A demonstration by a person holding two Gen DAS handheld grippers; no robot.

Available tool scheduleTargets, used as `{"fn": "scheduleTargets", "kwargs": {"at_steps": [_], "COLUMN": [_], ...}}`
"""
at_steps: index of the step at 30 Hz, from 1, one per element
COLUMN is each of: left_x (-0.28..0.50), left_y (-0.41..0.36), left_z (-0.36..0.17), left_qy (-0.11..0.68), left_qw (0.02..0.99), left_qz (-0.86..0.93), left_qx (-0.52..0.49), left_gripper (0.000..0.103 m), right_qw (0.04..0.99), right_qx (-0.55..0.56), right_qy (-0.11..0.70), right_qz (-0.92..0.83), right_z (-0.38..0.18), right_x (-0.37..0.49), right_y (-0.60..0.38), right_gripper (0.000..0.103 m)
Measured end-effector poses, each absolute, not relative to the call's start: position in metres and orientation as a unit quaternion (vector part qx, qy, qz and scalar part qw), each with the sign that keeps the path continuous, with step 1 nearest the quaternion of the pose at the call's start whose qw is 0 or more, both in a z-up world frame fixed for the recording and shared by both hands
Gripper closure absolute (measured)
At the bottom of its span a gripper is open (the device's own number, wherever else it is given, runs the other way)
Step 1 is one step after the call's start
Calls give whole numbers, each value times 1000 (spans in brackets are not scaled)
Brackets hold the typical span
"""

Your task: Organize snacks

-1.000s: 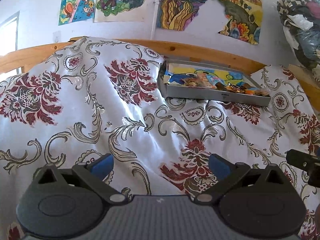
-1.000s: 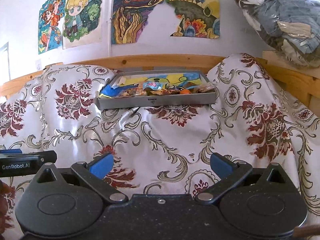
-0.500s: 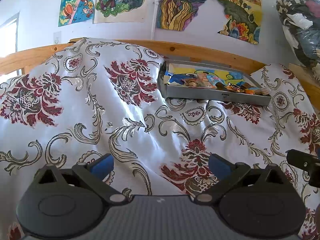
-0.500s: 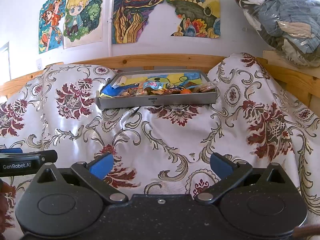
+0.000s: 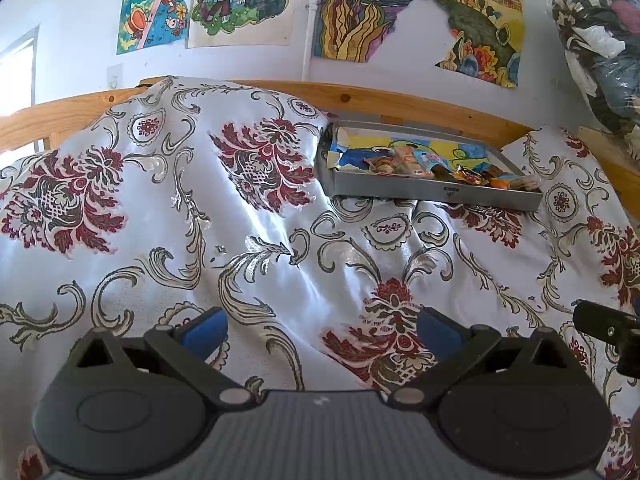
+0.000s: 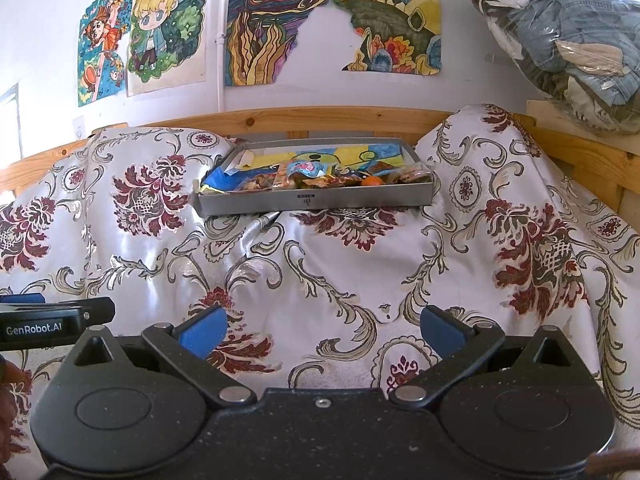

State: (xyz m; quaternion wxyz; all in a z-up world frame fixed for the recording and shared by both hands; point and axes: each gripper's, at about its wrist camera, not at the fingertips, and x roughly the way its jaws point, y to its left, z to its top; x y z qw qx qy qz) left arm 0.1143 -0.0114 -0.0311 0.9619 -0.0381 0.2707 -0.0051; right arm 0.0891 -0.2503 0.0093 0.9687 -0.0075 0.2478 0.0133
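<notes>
A shallow grey tray (image 5: 432,192) (image 6: 316,201) lies far back on the patterned bedspread, against the wooden rail. Several wrapped snacks (image 5: 416,166) (image 6: 316,176) are lined up along its front edge on a colourful liner. My left gripper (image 5: 320,328) stands open low over the cloth, well short of the tray and to its left, holding nothing. My right gripper (image 6: 322,330) is open too, nothing between its blue pads, facing the tray head-on from a distance. The left gripper's body (image 6: 48,322) shows at the right wrist view's left edge.
The white bedspread (image 5: 256,240) with red flowers and grey scrolls covers the whole surface, rumpled into folds and humps. A wooden rail (image 6: 340,118) runs behind the tray. Drawings (image 6: 272,24) hang on the wall. A bagged bundle of clothes (image 6: 568,32) sits up right.
Both views have barely shifted; the tray sits slightly lower in the right wrist view. Both grippers stay open.
</notes>
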Motion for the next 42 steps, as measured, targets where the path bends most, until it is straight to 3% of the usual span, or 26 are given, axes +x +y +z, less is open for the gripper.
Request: {"fn": "scheduleTargets", "kwargs": {"at_steps": [42], "left_x": [112], "left_y": [-13], "left_z": [-22], "left_qy": [273], "left_qw": [961], "left_qz": [0], "left_qx": [-36], "left_gripper": [1], "right_qw": [968], "right_qx": [-5], "right_qy": [252], "right_qz": [14], "right_z": [7], "right_x": [87], "right_y": [-252], "right_gripper": [1]}}
